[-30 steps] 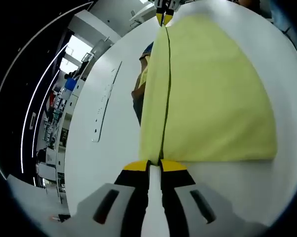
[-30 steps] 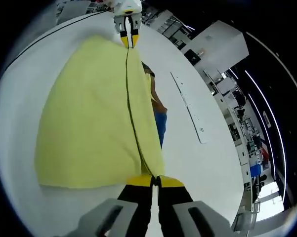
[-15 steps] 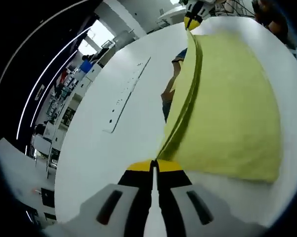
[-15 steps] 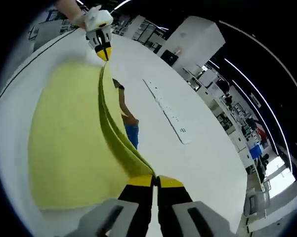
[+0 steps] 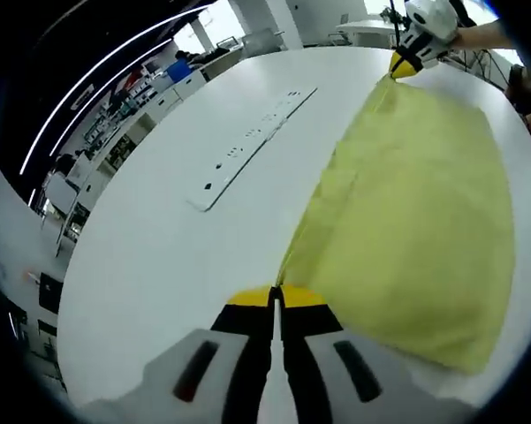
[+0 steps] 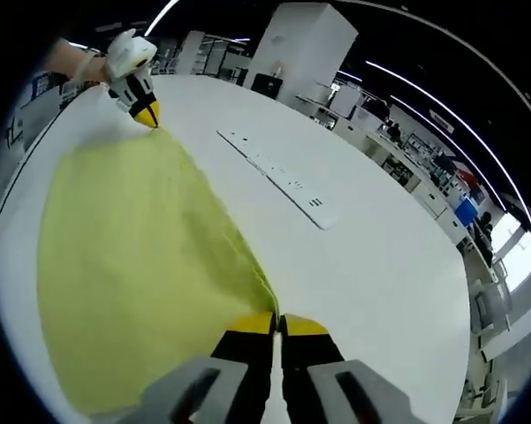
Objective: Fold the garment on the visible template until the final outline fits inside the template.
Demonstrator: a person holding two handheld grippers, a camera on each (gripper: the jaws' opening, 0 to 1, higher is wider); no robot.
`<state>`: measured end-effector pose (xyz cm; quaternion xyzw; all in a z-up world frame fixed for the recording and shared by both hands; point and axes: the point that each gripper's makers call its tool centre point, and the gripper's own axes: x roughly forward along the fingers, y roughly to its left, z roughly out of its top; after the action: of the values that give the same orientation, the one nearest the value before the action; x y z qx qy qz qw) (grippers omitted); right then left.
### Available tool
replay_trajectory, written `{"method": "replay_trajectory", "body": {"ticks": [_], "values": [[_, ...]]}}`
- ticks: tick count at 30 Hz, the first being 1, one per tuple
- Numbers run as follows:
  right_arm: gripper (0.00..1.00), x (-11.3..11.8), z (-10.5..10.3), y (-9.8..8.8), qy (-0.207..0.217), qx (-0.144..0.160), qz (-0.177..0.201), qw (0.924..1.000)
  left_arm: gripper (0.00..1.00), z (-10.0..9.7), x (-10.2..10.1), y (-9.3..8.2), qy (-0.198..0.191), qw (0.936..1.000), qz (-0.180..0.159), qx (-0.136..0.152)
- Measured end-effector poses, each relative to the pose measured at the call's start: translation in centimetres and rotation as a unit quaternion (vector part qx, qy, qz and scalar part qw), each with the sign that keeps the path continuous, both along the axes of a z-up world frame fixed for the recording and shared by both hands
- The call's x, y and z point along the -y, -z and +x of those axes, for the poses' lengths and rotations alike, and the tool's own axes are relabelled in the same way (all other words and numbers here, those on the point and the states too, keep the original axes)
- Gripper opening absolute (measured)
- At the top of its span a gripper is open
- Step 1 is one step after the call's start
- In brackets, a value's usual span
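You see a white desk carrying a yellow garment spread flat and, well apart from it, a long white perforated strip.

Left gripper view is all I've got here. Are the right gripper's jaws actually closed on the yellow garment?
Observer: Yes. Seen close up in the right gripper view, the right gripper has its jaws shut on a corner of the yellow garment.
Operator: What's behind my left gripper?
Observer: A hand holds the left gripper, whose tips are at the garment's far corner.
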<state>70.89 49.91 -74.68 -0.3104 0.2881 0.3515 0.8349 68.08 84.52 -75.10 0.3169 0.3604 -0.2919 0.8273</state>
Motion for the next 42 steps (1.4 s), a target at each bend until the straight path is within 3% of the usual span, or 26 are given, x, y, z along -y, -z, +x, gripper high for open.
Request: {"method": "replay_trajectory", "body": {"ticks": [6,15,20,22,25,28,31,33,37,42], "values": [[0.00,0.0,0.0,0.4,0.007,-0.008,0.001,0.9999,0.00,-0.2,-0.1,0.1,-0.017,0.9997,-0.020,-0.004],[0.00,-0.3,-0.5,0.1,-0.002,-0.008,0.006,0.9999,0.01,-0.6,0.4,-0.3,0.001,0.9997,-0.025,0.007],[0.22,-0.6,-0.8,-0.3,0.005,-0.026,0.039,0.9989,0.20,-1.1,1.1,-0.3,0.007,0.9987,-0.050,-0.005],[0.28,-0.9,-1.3,-0.6,-0.005,-0.036,0.061,0.9975,0.28,-1.7,1.7,-0.3,0.032,0.9976,-0.062,-0.008],[0.43,-1.1,-1.9,-0.6,0.007,-0.067,0.107,0.9919,0.41,-2.6,2.0,-0.5,0.037,0.9952,-0.088,-0.022],[0.53,-1.1,-2.2,-0.9,0.011,-0.081,0.138,0.9870,0.46,-3.1,1.9,-0.6,0.047,0.9942,-0.094,-0.021],[0.63,-1.0,-2.9,-1.0,0.013,-0.100,0.162,0.9816,0.60,-3.8,2.3,-0.9,0.051,0.9911,-0.120,-0.029],[0.69,-0.6,-3.4,-0.9,0.008,-0.104,0.156,0.9822,0.67,-4.3,2.6,-1.6,0.068,0.9884,-0.135,-0.018],[0.79,-0.2,-4.4,-0.9,0.001,-0.116,0.158,0.9806,0.97,-5.2,3.1,-2.2,0.066,0.9816,-0.177,-0.027],[0.95,0.1,-5.3,-1.5,0.005,-0.123,0.171,0.9775,0.99,-6.5,2.8,-2.6,0.071,0.9808,-0.179,-0.030]]}}
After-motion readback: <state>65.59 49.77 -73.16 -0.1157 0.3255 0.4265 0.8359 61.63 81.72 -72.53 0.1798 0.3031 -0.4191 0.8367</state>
